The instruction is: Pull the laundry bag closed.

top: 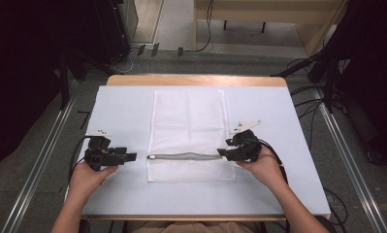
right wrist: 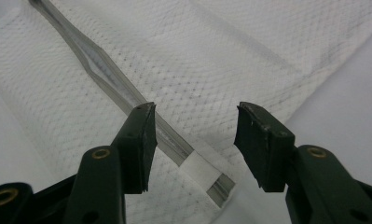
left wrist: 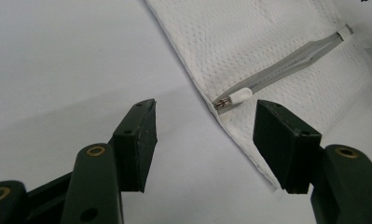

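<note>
At the frame's left, the left gripper (top: pixel 131 157) rests on the desk (top: pixel 118 102), jaws spread apart, empty. A white mesh bag (top: pixel 188 121) lies flat at centre. At its grey zipper's (top: pixel 184 156) right end, the right gripper (top: pixel 221 152) gapes, empty.

We see two forearms entering from the bottom edge of the high view, angled outward. The left hand (top: pixel 87 177) grips the left gripper (top: pixel 133 157) from below and behind, its jaws pointing toward the table's middle. In the left gripper view its two black jaws stand wide apart, nothing between the pads. The right hand (top: pixel 264 167) holds the right gripper (top: pixel 220 153), jaws aimed inward toward the left one; the two grippers are well apart. In the right gripper view its jaws are also spread, gripping nothing. A cable trails back from each gripper along its wrist. A pale three-cornered plate sits atop each.
</note>
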`<control>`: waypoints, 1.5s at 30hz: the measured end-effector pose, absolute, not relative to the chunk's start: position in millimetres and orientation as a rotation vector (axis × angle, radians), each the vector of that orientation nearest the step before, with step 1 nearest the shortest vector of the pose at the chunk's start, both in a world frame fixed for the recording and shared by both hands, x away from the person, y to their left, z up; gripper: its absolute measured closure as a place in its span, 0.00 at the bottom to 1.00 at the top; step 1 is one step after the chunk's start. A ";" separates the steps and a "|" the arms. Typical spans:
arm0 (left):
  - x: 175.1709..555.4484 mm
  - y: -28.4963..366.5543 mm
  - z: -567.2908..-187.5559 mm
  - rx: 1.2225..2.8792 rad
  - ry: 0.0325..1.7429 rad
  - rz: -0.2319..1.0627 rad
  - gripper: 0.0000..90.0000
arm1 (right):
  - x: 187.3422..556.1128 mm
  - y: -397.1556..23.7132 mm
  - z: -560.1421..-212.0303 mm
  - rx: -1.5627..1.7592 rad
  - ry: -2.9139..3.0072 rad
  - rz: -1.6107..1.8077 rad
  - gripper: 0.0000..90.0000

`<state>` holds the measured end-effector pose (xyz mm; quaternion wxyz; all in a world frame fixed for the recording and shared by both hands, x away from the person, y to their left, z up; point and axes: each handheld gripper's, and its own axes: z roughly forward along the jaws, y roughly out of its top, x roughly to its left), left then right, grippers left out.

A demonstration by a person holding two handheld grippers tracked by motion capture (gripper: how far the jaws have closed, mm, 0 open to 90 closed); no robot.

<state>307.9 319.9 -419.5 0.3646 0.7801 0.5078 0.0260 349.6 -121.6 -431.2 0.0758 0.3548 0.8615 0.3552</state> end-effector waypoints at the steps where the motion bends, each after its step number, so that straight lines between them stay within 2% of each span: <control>1: 307.3 319.3 -419.9 2.007 1.308 0.067 0.45 | 349.7 -120.5 -431.2 1.061 2.586 1.065 0.55; 45: 300.6 321.4 -422.5 1.987 1.331 0.073 0.47 | 357.8 -46.2 -414.0 0.872 2.693 1.147 0.61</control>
